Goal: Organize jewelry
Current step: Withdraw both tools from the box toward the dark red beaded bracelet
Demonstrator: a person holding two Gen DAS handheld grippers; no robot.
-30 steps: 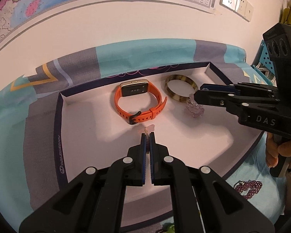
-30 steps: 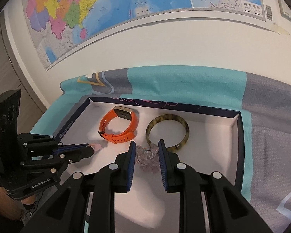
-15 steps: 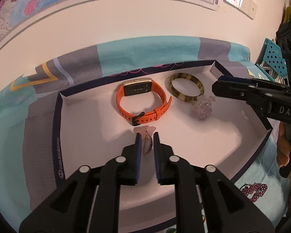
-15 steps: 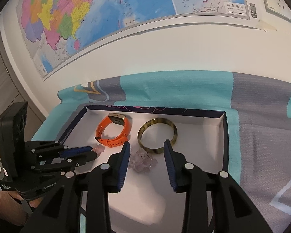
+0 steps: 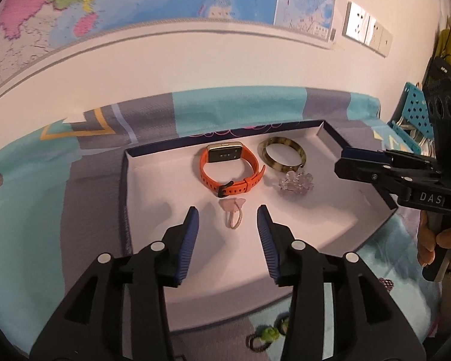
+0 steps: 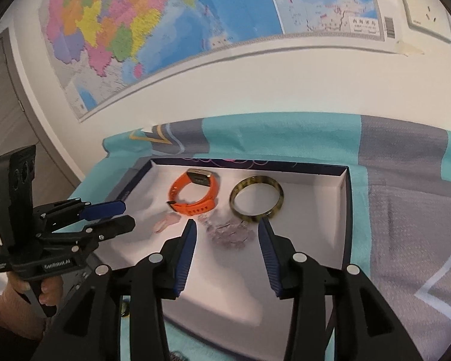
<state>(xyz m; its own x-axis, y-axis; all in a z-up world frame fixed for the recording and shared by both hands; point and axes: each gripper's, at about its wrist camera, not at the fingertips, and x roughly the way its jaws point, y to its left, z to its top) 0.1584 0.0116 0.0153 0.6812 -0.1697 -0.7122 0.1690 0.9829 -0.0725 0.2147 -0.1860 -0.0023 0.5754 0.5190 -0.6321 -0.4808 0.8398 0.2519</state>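
A shallow white box with a dark rim (image 5: 125, 198) (image 6: 345, 210) holds an orange watch (image 5: 230, 168) (image 6: 195, 192), a tortoiseshell bangle (image 5: 282, 153) (image 6: 257, 201), a clear crystal bracelet (image 5: 294, 182) (image 6: 231, 234) and a pink hair tie (image 5: 233, 212) (image 6: 165, 224). My left gripper (image 5: 228, 228) is open and empty, raised just short of the hair tie. My right gripper (image 6: 227, 240) is open and empty, raised above the crystal bracelet. It shows from the side in the left wrist view (image 5: 375, 165).
The box lies on a teal and grey patterned cloth (image 5: 30, 210) (image 6: 406, 180) against a white wall with maps. A green bead hair tie (image 5: 267, 335) and a dark red bead bracelet (image 5: 386, 284) lie on the cloth in front of the box.
My left gripper opened and let go of the pink hair tie, which now lies in the box. My right gripper opened wider off the crystal bracelet. Both grippers pulled back and up.
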